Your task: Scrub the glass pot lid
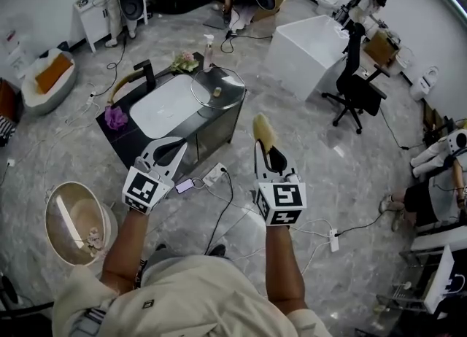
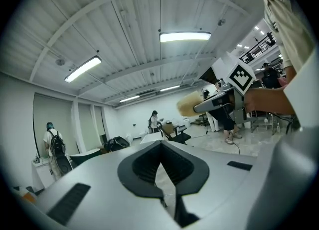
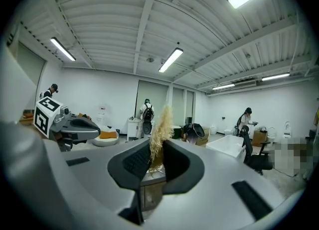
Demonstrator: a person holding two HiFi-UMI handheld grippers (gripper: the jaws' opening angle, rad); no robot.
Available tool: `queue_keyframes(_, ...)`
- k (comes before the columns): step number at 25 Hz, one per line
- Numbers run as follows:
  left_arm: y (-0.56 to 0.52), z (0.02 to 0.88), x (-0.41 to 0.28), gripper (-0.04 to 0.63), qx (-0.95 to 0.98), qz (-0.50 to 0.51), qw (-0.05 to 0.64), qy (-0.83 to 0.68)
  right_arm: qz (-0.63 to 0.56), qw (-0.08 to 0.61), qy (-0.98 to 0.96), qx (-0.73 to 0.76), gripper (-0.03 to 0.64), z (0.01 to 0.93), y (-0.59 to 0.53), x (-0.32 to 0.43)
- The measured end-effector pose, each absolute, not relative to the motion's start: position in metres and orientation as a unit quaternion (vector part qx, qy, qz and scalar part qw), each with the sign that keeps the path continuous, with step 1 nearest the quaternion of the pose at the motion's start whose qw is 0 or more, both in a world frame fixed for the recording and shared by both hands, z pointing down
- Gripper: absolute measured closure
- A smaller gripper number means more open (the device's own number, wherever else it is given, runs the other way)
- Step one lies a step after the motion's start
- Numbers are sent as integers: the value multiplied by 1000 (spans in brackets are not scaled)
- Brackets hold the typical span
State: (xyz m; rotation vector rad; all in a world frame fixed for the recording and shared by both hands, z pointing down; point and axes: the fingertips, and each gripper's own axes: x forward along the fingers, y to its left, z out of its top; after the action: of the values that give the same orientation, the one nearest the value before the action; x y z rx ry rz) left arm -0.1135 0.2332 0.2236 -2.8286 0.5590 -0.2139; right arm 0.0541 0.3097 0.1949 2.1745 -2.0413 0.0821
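Note:
The round glass pot lid (image 1: 217, 87) lies on the right end of a black sink counter (image 1: 219, 125), beside its white basin (image 1: 168, 104). Both grippers hang in the air in front of the counter, well short of the lid. My right gripper (image 1: 271, 155) is shut on a tan loofah scrubber (image 1: 264, 131) that sticks up past its jaws. In the right gripper view the scrubber (image 3: 160, 127) stands pinched between the pads of that gripper (image 3: 157, 150). My left gripper (image 1: 174, 152) is shut with nothing in it, and its jaws (image 2: 160, 167) meet.
A faucet (image 1: 144, 73), flowers (image 1: 185, 60), a spray bottle (image 1: 209, 49) and a purple scrubber (image 1: 114, 117) sit on the counter. A power strip (image 1: 215, 175) with cables lies on the floor below. An egg-shaped tub (image 1: 73, 222) is at left, a white tub (image 1: 310, 51) and office chair (image 1: 357, 87) at right.

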Motion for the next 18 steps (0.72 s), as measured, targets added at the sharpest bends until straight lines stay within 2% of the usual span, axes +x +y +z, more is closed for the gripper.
queue_keyframes(11, 245, 238, -68, 581, -966, -78, 116, 216, 29, 78, -685, 724, 566, 210, 323, 124)
queue_keyframes(14, 233, 235, -40, 581, -972, -67, 97, 205, 41, 92, -678, 728, 566, 208, 313, 145)
queue_keyframes(18, 204, 252, -29, 581, -975, -106, 73, 182, 52, 93, -655, 748, 566, 214, 301, 157)
